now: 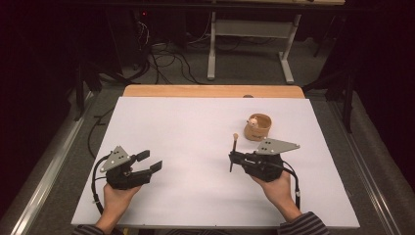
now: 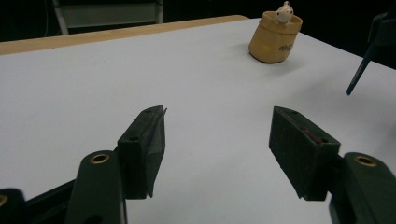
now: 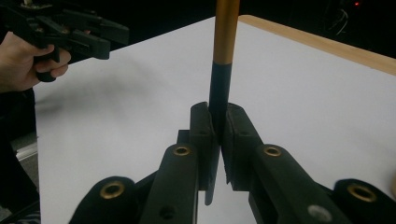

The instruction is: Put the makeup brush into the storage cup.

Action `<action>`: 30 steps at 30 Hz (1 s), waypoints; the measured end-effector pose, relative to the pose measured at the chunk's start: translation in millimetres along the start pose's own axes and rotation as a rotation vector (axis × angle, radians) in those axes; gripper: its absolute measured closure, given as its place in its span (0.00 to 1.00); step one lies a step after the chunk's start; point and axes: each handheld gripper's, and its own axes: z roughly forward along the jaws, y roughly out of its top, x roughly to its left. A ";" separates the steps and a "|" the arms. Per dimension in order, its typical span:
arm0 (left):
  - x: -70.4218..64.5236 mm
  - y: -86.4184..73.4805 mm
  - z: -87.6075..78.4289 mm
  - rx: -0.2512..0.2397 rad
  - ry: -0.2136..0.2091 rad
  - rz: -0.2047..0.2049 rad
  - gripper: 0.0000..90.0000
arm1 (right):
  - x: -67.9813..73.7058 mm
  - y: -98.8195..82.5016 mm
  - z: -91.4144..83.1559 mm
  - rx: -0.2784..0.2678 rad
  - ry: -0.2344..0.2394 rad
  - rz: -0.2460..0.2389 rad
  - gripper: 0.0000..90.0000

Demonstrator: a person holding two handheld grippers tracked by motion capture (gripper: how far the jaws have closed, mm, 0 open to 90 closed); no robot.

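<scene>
Right gripper (image 1: pixel 232 155) has its jaws clamped on a thin pen (image 1: pixel 233 152), dark below and orange above.
Held above the white bench (image 1: pixel 195 147), the pen stands near a tan cup (image 1: pixel 259 127) with a small figure (image 1: pixel 253 121) inside. Well apart at the other side, the left gripper (image 2: pixel 217 135) hangs with its jaws apart and nothing between them.

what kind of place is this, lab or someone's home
Most likely a lab or recording workspace, not a home. A white-topped table stands on grey carpet, tangled cables run to electronics in the dark background, and a person works with two handheld grippers, the left gripper and the right gripper.
</scene>
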 end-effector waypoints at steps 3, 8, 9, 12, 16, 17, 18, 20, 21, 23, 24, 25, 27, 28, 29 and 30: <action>-0.9 -0.1 2.1 -0.001 -0.001 0.001 0.41 | -7.1 -0.7 -9.8 -0.007 -0.021 0.014 0.95; 0.5 -2.4 4.5 0.005 0.000 -0.002 0.41 | -19.1 -2.3 -23.9 -0.017 -0.057 0.035 0.95; 0.8 -2.9 4.5 0.005 0.002 -0.005 0.40 | -20.6 -2.5 -26.2 -0.022 -0.059 0.041 0.95; 1.4 -3.4 3.7 0.000 0.004 -0.009 0.39 | -23.5 -2.5 -31.4 -0.034 -0.067 0.045 0.95; 0.5 -3.8 3.5 0.000 -0.001 -0.006 0.39 | -26.2 -1.7 -35.9 -0.035 -0.079 0.053 0.95; 0.1 -3.8 3.7 -0.002 -0.001 -0.006 0.38 | -27.0 -1.3 -36.9 -0.034 -0.080 0.052 0.95; 0.1 -3.9 4.0 -0.003 -0.002 -0.007 0.38 | -29.1 -0.2 -38.9 -0.040 -0.086 0.049 0.95; 0.2 -3.9 4.6 -0.002 -0.003 -0.007 0.38 | -29.9 0.4 -40.0 -0.040 -0.090 0.051 0.95; 0.3 -3.9 4.9 0.001 -0.002 -0.006 0.38 | -31.0 1.3 -41.0 -0.039 -0.092 0.049 0.95; 0.0 -4.0 5.6 0.000 -0.004 -0.008 0.38 | -32.8 3.0 -42.6 -0.041 -0.096 0.051 0.95; -0.1 -4.0 5.8 0.000 -0.005 -0.008 0.38 | -33.8 3.9 -43.4 -0.044 -0.098 0.053 0.95; -0.2 -4.0 6.0 0.001 -0.007 -0.008 0.38 | -34.7 4.8 -44.2 -0.046 -0.100 0.054 0.95; -0.2 -4.2 6.3 0.003 -0.009 -0.007 0.38 | -36.5 6.6 -45.9 -0.049 -0.107 0.052 0.95; -0.2 -4.2 6.4 0.004 -0.011 -0.008 0.38 | -37.5 7.4 -47.0 -0.049 -0.111 0.054 0.95; -0.3 -4.3 6.5 0.004 -0.012 -0.008 0.38 | -38.0 8.1 -47.7 -0.050 -0.112 0.060 0.95; -0.2 -4.4 6.6 0.005 -0.013 -0.007 0.38 | -39.0 8.8 -48.6 -0.052 -0.116 0.059 0.95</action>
